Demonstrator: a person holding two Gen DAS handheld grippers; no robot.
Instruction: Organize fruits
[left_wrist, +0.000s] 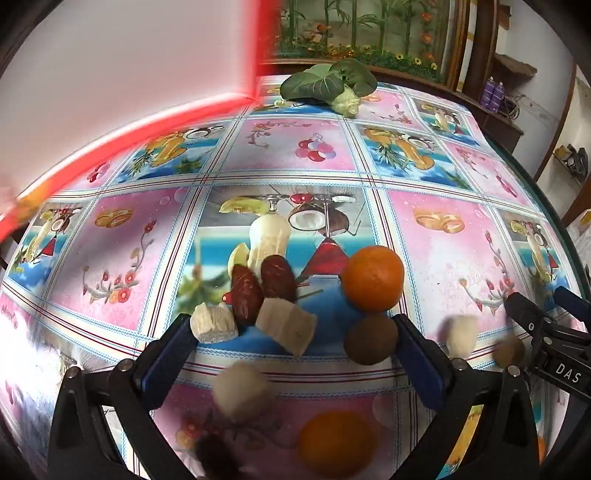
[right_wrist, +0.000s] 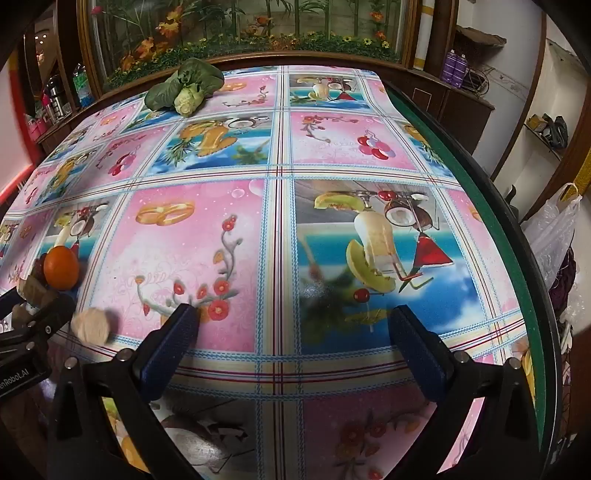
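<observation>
**A:** How much room do I have on that table?

**B:** Plenty. From my right wrist camera the tablecloth (right_wrist: 280, 229) runs flat and bare from my fingers to the far end, where a leafy green vegetable (right_wrist: 184, 88) lies near the far left corner. The table's dark rim with its green band (right_wrist: 491, 206) curves down the right side, so I keep clear of that edge. A white plastic bag (right_wrist: 561, 229) hangs just beyond it.

**A:** And the fruit?

**B:** All clustered near, in front of my left gripper (left_wrist: 293, 332). A smooth round orange (left_wrist: 373, 277) sits right of centre, touching a dull brown round fruit (left_wrist: 371, 338) just nearer. Left of them two wrinkled, dark red dates (left_wrist: 258, 286) lie side by side, with two pale, rough-cut chunks (left_wrist: 255, 325) against their near ends. Another pale lump (left_wrist: 460, 334) lies apart on the right, blurred, and I cannot tell what it is. The cloth is glossy, with printed squares of fruit and flowers; the blurred shapes near the bottom look like reflections in it.

**A:** What are the tongs doing?

**B:** My left pair is spread wide and holds nothing; the left blue pad (left_wrist: 173, 347) is just beside one pale chunk, the right pad is against the brown fruit. My right gripper (right_wrist: 293, 328) is equally wide apart, gripping nothing, over bare cloth.
</observation>
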